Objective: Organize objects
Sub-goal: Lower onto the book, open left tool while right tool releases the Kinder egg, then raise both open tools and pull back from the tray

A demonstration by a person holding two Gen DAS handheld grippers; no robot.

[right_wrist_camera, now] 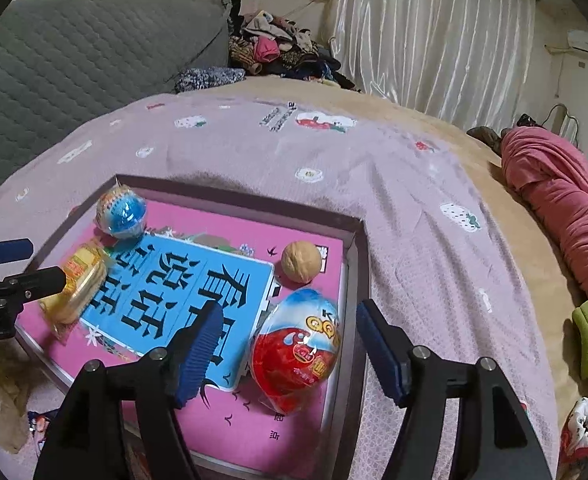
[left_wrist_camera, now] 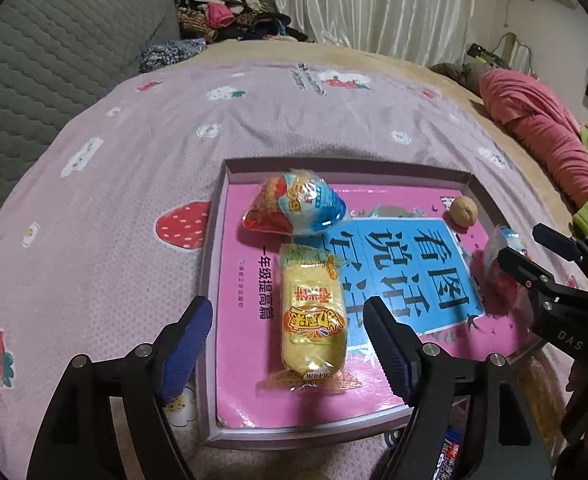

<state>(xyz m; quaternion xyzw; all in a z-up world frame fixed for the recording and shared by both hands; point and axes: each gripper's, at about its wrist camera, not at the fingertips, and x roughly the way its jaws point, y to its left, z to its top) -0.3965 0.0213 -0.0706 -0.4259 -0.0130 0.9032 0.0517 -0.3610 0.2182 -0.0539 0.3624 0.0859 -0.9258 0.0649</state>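
pink tray — yellow cake between spread left gripper; right gripper spread around egg.

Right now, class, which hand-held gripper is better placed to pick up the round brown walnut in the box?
Right hand-held gripper: the round brown walnut lies just ahead; the left straddles the yellow wrapped cake.

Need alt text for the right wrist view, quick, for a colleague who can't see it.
The open right gripper brackets a red and blue foil-wrapped egg inside a shallow box lined by a pink and blue book. A brown walnut lies behind it; box sits on a pink strawberry-print bedspread.
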